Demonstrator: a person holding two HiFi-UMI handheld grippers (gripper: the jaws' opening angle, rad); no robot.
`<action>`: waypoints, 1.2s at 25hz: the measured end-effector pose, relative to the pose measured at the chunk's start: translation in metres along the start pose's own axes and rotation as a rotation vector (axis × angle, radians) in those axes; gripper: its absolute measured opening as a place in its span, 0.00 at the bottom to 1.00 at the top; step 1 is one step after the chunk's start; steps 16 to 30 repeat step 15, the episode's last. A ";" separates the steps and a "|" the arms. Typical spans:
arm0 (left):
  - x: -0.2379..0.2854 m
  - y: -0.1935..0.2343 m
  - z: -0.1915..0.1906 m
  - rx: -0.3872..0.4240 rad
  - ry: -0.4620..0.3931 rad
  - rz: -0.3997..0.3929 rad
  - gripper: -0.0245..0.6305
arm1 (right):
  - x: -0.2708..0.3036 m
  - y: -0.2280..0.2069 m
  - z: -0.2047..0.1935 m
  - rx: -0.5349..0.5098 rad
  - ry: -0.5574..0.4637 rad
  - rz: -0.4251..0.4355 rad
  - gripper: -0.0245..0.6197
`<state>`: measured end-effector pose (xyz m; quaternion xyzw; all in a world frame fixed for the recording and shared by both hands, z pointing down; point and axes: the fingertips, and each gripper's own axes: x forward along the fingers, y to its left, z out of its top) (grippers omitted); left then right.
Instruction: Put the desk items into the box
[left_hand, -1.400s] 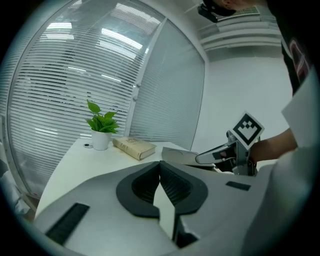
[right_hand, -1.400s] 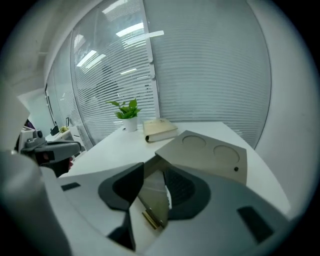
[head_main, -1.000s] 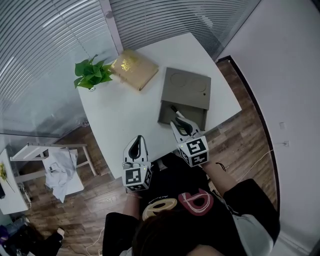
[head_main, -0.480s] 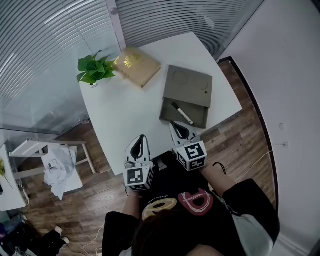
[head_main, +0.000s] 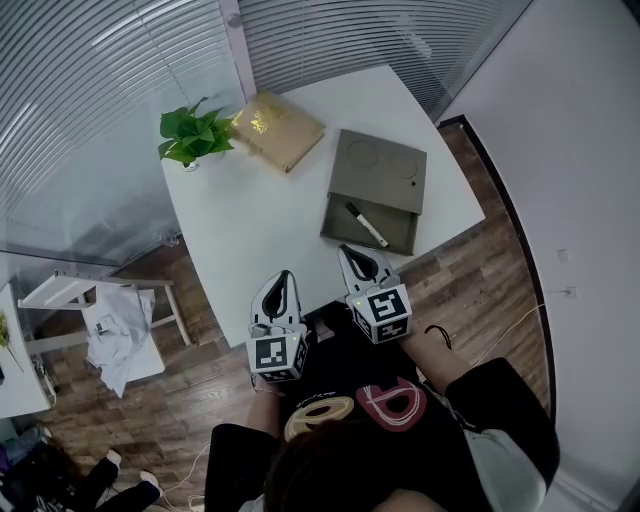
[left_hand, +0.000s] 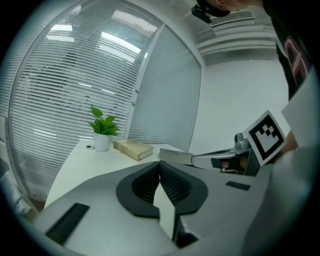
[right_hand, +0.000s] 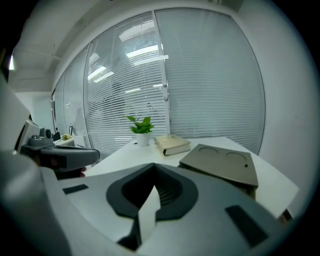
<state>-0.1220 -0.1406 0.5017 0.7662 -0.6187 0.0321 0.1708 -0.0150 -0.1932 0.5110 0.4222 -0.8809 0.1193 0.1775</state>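
Note:
A grey box (head_main: 372, 213) stands on the white table (head_main: 260, 230), with its lid (head_main: 378, 168) slid toward the far side. A black-and-white marker (head_main: 366, 225) lies in the uncovered near part. My right gripper (head_main: 355, 256) is shut and empty, just short of the box's near wall and over the table's edge. My left gripper (head_main: 282, 280) is also shut and empty, at the table's near edge, left of the right one. In the right gripper view the lid (right_hand: 222, 162) lies ahead to the right; the marker is hidden there.
A tan book (head_main: 278, 130) lies at the far side of the table, with a small potted plant (head_main: 195, 135) to its left. Glass walls with blinds stand behind the table. A white stool (head_main: 105, 325) with cloth sits on the wooden floor at the left.
My right gripper has drawn back from over the box toward the table's edge and has shut. The marker that was at its tips now lies in the box. The left gripper barely moved.

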 end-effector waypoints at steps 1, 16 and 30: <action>-0.001 0.000 0.000 -0.001 0.002 0.002 0.07 | 0.000 0.000 0.000 -0.001 -0.001 0.000 0.05; -0.001 -0.006 0.001 0.009 -0.004 -0.002 0.07 | -0.006 -0.001 0.001 -0.023 -0.010 -0.005 0.05; -0.001 -0.006 0.001 0.009 -0.004 -0.002 0.07 | -0.006 -0.001 0.001 -0.023 -0.010 -0.005 0.05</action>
